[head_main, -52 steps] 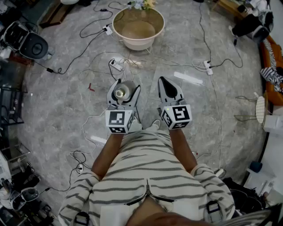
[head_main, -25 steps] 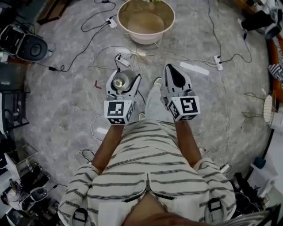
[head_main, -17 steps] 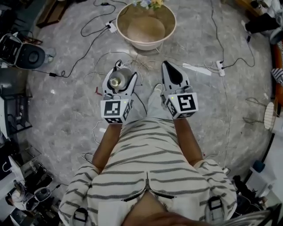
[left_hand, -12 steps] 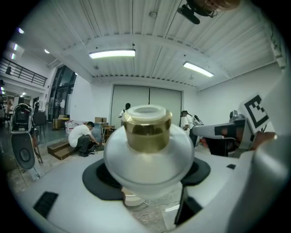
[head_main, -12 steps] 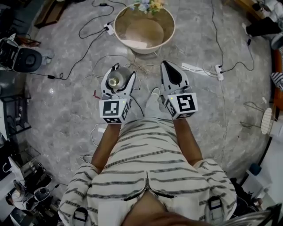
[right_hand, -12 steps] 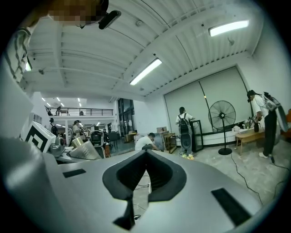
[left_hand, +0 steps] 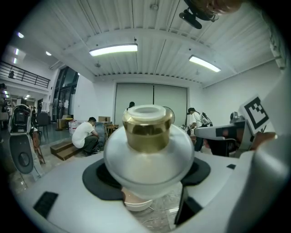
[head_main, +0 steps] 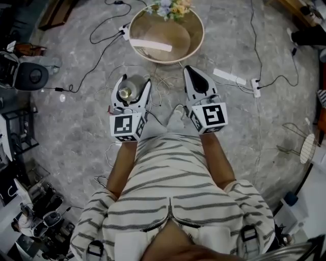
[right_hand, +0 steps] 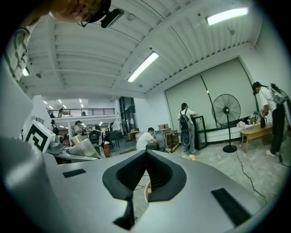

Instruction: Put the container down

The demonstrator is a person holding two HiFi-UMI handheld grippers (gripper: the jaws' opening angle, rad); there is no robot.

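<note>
Left gripper (head_main: 133,81) clamps the round glass container (head_main: 124,93), right gripper (head_main: 189,70) closed empty; slippage over the hard floor (head_main: 76,137) risks breakage.

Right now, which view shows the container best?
Left gripper view: the container fills the frame, held by the left gripper, gold neck and frosted body clear. Head view shows only its top, small. Right gripper view misses it.

Underside: the container (left_hand: 148,154) sinks behind the pads of the left gripper (head_main: 132,81), so its bottom is out of sight.
Top edge: it clips the flowers (head_main: 170,6) in the head view.
Far rim: the basin (head_main: 175,33) hides it under those flowers.
Jaw gap: the right gripper (right_hand: 146,154) shows only a pale sliver, probably that basin.
Feet: one shoe (head_main: 177,113) shows; the shirt (head_main: 173,188) covers the rest.
</note>
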